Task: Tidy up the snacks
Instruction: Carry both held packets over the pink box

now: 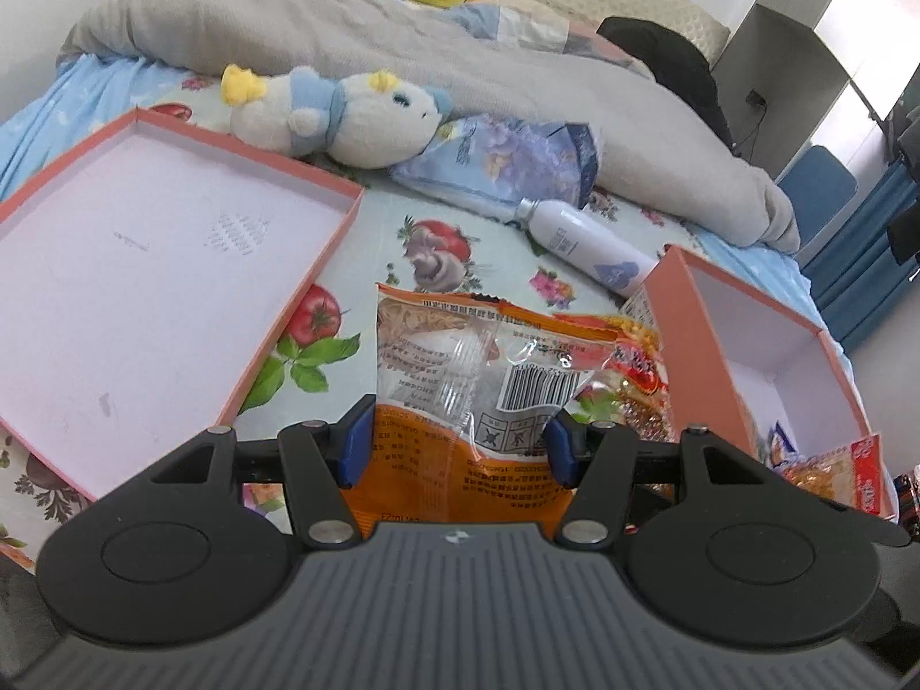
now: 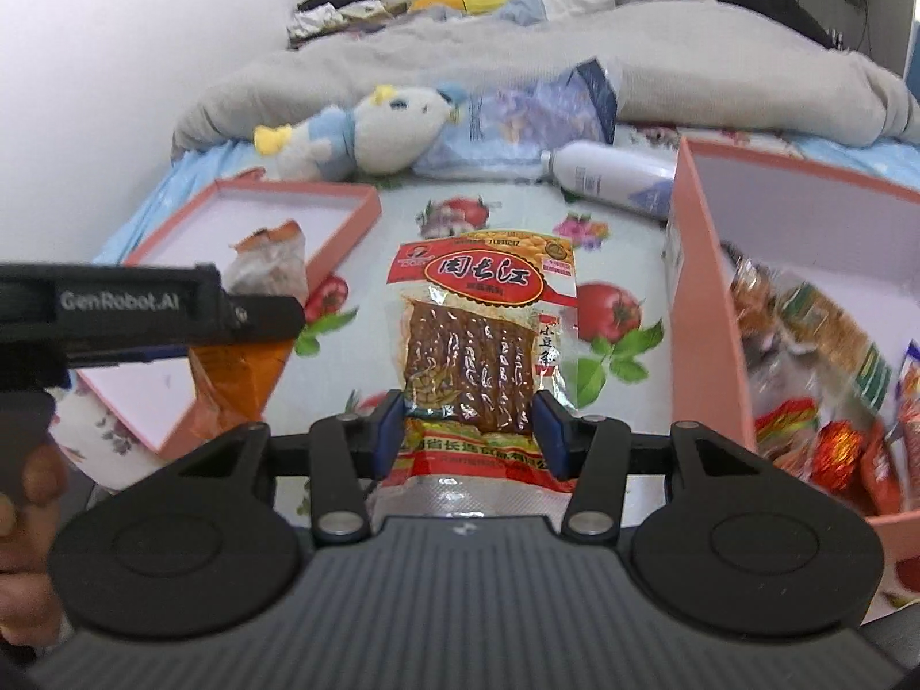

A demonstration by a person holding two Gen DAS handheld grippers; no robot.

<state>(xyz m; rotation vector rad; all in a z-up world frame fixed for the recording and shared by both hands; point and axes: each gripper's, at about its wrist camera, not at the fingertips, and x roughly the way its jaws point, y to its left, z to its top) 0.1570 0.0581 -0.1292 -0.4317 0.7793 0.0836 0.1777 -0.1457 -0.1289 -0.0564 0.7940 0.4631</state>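
Observation:
My left gripper has its blue pads on either side of an orange snack packet, which it holds above the bedsheet. The packet also shows in the right wrist view, hanging from the left gripper over the lid's corner. My right gripper has its pads closed on the sides of a red packet of dried tofu strips, lifted over the sheet. A pink box on the right holds several snack packets. It also shows in the left wrist view.
A shallow pink box lid lies on the left. A plush toy, a blue bag and a white bottle lie further back. A grey blanket covers the back of the bed.

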